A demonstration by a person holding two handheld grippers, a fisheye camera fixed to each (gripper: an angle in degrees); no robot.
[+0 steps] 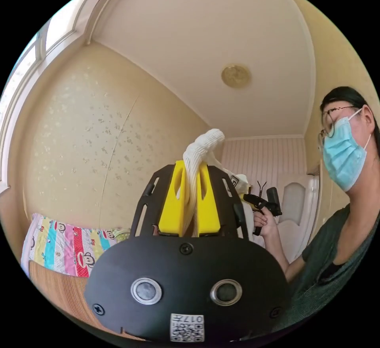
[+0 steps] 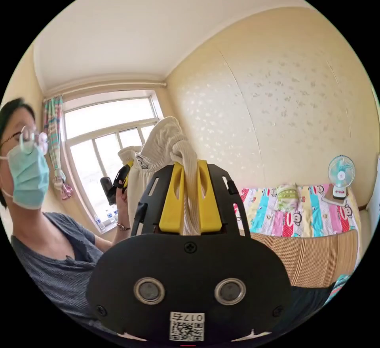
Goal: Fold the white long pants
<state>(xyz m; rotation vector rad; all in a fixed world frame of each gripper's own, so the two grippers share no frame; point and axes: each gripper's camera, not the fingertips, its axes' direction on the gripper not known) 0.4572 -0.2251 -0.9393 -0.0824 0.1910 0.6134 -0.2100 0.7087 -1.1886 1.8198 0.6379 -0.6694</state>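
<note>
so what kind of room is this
Most likely a bedroom in a home: a bed with a cartoon-print sheet and woven mat, a small desk fan at its head, a curtained window, and patterned wallpaper.

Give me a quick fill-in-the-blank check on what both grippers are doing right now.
1. The left gripper is shut on the white ____.
2. The right gripper pinches the same garment's gathered ____ fabric.
3. On the striped bedding stands a small ____.
4. Both views tilt upward enough to take in the room's ____.

Missing words: pants; white; fan; ceiling
</note>
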